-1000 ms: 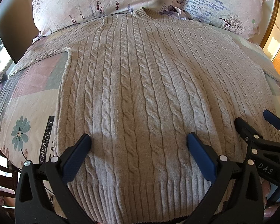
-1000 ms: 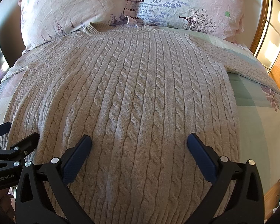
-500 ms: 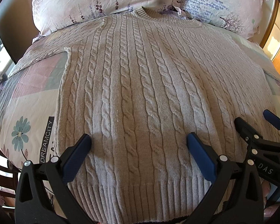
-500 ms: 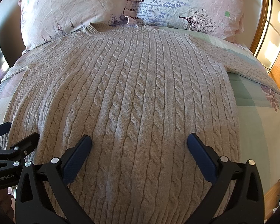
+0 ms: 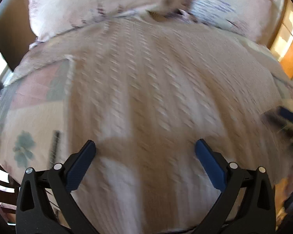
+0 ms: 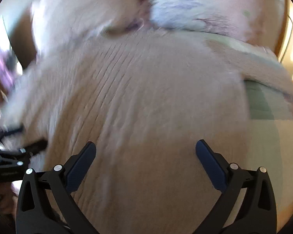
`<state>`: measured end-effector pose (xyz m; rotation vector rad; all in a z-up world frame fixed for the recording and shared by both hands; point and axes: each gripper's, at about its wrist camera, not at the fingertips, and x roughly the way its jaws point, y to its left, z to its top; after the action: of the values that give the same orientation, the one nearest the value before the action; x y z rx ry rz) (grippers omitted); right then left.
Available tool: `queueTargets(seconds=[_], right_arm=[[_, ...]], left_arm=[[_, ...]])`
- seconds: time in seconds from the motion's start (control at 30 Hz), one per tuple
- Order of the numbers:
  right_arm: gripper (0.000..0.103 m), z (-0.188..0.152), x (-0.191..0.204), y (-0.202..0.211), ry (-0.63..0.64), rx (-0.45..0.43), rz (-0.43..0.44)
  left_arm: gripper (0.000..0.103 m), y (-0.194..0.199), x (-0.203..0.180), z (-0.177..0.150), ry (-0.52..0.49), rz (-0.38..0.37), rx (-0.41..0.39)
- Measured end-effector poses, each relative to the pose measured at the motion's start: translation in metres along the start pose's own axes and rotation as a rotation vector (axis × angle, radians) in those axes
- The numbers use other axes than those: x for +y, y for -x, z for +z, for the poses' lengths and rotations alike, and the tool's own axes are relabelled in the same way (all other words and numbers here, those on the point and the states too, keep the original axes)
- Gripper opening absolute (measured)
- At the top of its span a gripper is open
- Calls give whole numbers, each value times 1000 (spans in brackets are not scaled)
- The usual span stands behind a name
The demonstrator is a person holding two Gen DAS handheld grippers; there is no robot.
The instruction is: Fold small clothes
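A beige cable-knit sweater (image 5: 146, 89) lies flat and face up on the bed, collar toward the pillows; it also shows in the right wrist view (image 6: 146, 101). My left gripper (image 5: 145, 154) is open and empty above the sweater's lower left part. My right gripper (image 6: 146, 154) is open and empty above its lower right part. Each gripper shows blurred at the edge of the other's view: the right gripper (image 5: 283, 120) and the left gripper (image 6: 15, 150). One sleeve (image 6: 263, 68) stretches out to the right. Both views are motion-blurred.
Two floral pillows (image 5: 99, 2) (image 6: 205, 2) lie at the head of the bed. A patterned bedsheet (image 5: 29, 120) (image 6: 263, 136) shows either side of the sweater. A wooden frame (image 5: 291, 54) stands at the right. A dark chair (image 5: 2, 187) is at the lower left.
Both views have turned blurry: both grippers are moving over the sweater, which sits a little lower in the frames. The sweater lies as before and both stay open.
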<state>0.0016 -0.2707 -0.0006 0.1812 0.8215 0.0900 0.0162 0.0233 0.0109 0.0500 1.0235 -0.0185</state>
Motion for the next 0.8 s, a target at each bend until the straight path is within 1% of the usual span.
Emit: queueTargets(seconds=[0.07,0.1,0.13,0.17,0.2,0.23,0.27,0.3,0.33,0.37,0.4,0.43,0.47,0.5,0.53,0.6,0.63,0.67,0.73,0.77,0.8], right_arm=[[102,31,-79,21,-216,-96,-36],[102,39,-106,26,-292,-123,-43],[101,49,-153,30,-420,-154,-61],[91,55,-190,31,-513,-171,-78],[78,60,-223,31,-590,-182,-98],[74,64,-266,28,-690,-181,-144],[66,65,-292,26,-756,-180,-172],[59,65,-316,24,-821,-179,-191],[57,63,-346,20,-906,-179,-198],[52,62,-364,17,-955,-180,-205],[48,61,-375,16,-981,-178,-217],[45,61,-390,14,-1008,-195,-223],[41,62,-395,13,-1013,-200,-231],[37,64,-399,13,-1017,-202,-239],[36,66,-405,12,-1030,-208,-248],[25,66,-414,11,-1055,-227,-265],[20,67,-417,11,-1068,-239,-287],[10,67,-420,9,-1065,-236,-306],[9,76,-418,6,-1037,-229,-355],[8,84,-407,8,-998,-243,-380],[8,94,-390,12,-934,-274,-397]], left_arm=[[101,1,28,14,59,63,-45],[101,-1,54,25,122,67,-69],[101,-5,79,34,179,59,-77],[101,-8,95,40,215,52,-84],[101,-13,121,48,269,47,-105],[101,-17,139,53,303,50,-123],[101,-24,162,59,338,69,-128],[101,-30,173,63,351,86,-117],[101,-37,187,69,362,112,-91],[101,-43,198,73,370,140,-67],[101,-51,212,78,378,173,-45],[101,-55,222,79,384,195,-38],[101,-58,232,82,391,223,-41],[101,-59,240,84,393,227,-51],[101,-61,246,86,394,224,-63],[101,-63,259,89,409,203,-80],[101,-65,265,90,422,190,-89],[101,-66,270,91,433,184,-92],[101,-71,278,91,476,149,-98],[101,-73,283,91,501,128,-101],[101,-71,289,90,536,100,-122]])
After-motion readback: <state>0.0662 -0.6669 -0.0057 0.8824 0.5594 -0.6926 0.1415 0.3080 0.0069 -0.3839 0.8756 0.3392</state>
